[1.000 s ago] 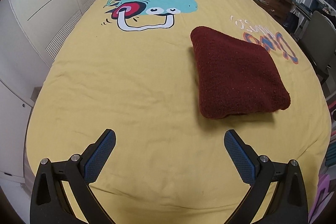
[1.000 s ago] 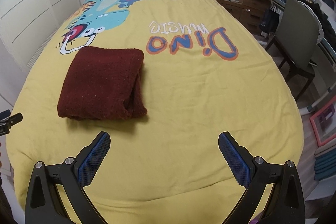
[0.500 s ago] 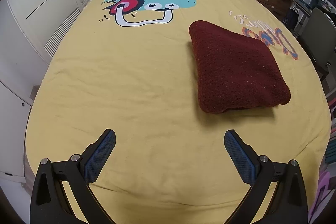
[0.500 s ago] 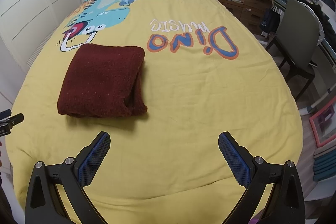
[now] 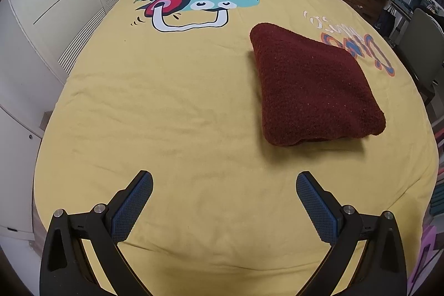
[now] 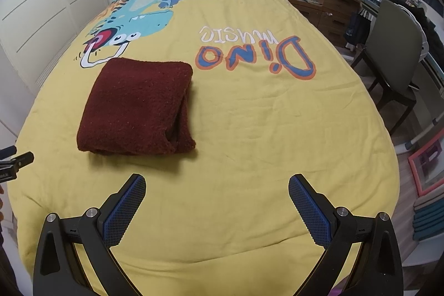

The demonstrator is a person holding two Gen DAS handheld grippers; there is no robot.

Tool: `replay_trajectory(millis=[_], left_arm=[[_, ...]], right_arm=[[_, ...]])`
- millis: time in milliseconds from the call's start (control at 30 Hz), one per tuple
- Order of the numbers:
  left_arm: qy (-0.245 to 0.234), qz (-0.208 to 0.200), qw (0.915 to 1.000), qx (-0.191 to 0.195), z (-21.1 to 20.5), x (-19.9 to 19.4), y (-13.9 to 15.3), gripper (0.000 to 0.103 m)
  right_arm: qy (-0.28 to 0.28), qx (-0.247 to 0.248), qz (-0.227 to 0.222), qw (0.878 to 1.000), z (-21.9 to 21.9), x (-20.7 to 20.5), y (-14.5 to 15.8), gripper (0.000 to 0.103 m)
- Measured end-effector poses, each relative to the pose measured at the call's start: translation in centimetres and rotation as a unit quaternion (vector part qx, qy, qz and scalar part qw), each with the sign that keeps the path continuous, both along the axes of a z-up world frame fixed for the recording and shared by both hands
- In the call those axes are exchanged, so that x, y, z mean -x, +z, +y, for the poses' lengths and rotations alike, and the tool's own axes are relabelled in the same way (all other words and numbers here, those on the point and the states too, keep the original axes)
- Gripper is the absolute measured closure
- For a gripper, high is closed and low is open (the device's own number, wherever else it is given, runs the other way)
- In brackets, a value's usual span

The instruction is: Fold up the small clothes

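Folded garment on a child's bed, with two empty grippers hovering at the foot.

One bed (image 6: 249, 129) with a yellow dinosaur cover fills the room. On it lies one dark red fleecy garment (image 6: 136, 107), folded into a thick, tidy square left of the bed's middle; the folding looks finished, and no other clothes are visible. Two grippers hang apart from it: the left gripper (image 5: 224, 185) and the right gripper (image 6: 217, 189), each with blue-padded fingers (image 6: 125, 208) spread wide, holding nothing.
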State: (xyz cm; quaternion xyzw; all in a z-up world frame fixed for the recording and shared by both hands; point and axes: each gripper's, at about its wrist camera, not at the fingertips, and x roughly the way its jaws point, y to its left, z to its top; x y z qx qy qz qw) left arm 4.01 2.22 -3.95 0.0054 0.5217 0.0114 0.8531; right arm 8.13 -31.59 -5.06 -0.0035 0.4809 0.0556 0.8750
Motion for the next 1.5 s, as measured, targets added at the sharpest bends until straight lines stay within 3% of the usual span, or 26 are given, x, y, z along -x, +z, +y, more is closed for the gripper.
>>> replay_trajectory(millis=[1500], left_arm=[[-0.011, 0.001, 0.9999, -0.004, -0.67, 0.29, -0.20, 0.001]], right_arm=[[0.004, 0.000, 0.014, 1.000, -0.30, -0.01, -0.96, 0.000]])
